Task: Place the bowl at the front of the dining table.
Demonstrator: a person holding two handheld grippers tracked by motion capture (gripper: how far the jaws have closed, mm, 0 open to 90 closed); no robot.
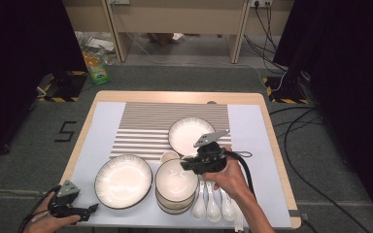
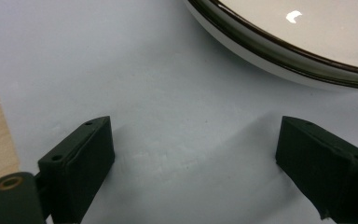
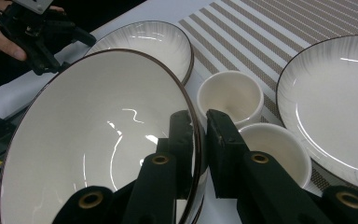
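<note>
Gripping the rim of the top bowl (image 3: 93,140) in a stack, the right gripper (image 3: 198,126) has its jaws nearly closed — one inside the bowl, one outside, pinching the dark-edged rim between them. In the high view this bowl stack (image 1: 176,184) sits near the table's front edge, on a pale mat (image 1: 99,121). Two small cups (image 3: 230,95) stand just beside the gripped rim, with a wide plate (image 3: 335,107) beyond them. Three white spoons (image 1: 213,204) lie to the right of the stack, under the right hand (image 1: 230,177). The left gripper (image 2: 193,154) rests at the front left corner — jaws wide apart over bare mat, holding nothing, near another shallow plate (image 1: 123,180).
</note>
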